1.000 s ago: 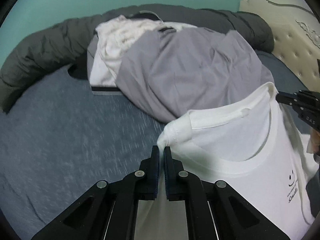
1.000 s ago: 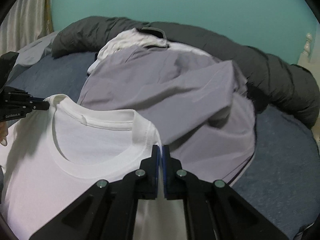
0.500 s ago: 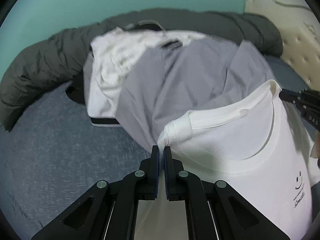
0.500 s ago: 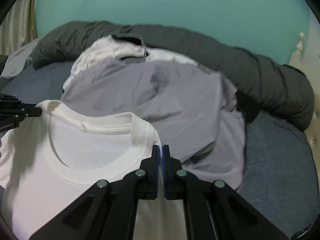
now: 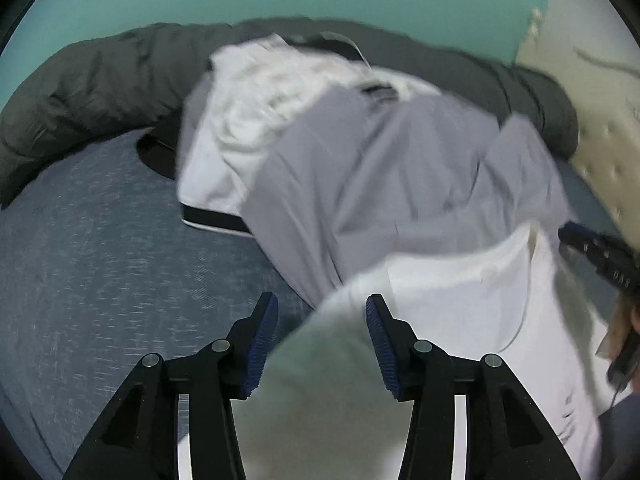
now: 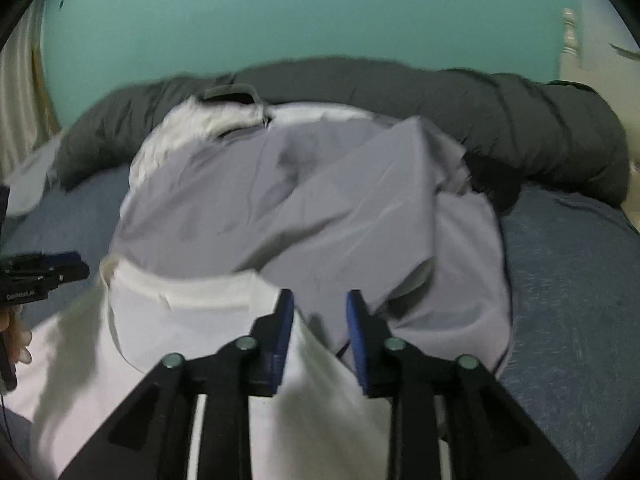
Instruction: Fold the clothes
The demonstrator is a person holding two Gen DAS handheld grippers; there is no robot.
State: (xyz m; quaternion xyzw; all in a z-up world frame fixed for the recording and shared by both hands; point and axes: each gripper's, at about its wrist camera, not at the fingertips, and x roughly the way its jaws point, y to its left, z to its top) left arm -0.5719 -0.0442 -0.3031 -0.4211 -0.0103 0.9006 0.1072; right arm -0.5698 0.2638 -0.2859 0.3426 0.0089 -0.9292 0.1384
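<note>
A white T-shirt [image 5: 460,300] spreads between my two grippers over the blue bed, collar facing up. My left gripper [image 5: 320,308] has its jaws opening; the blurred shoulder of the shirt lies loose between the blue pads [image 5: 262,332]. In the right wrist view the same white T-shirt [image 6: 180,320] slides off my right gripper [image 6: 320,300], whose jaws are also opening, with cloth beside the left pad [image 6: 282,320] but not pinched. Each gripper shows in the other's view: the right gripper [image 5: 568,234] at the right edge, the left gripper [image 6: 78,270] at the left edge.
A heap of clothes lies just beyond, with a grey garment [image 5: 380,180] on top and white ones [image 5: 272,92] behind. A dark duvet [image 6: 520,120] runs along the teal wall. Blue sheet [image 5: 100,260] lies bare on both sides. A padded headboard [image 5: 608,140] stands at the right.
Both grippers were shut on the white shirt's shoulders; now both sets of jaws stand apart and the cloth has slipped loose. Both views have shifted closer to the heap.
</note>
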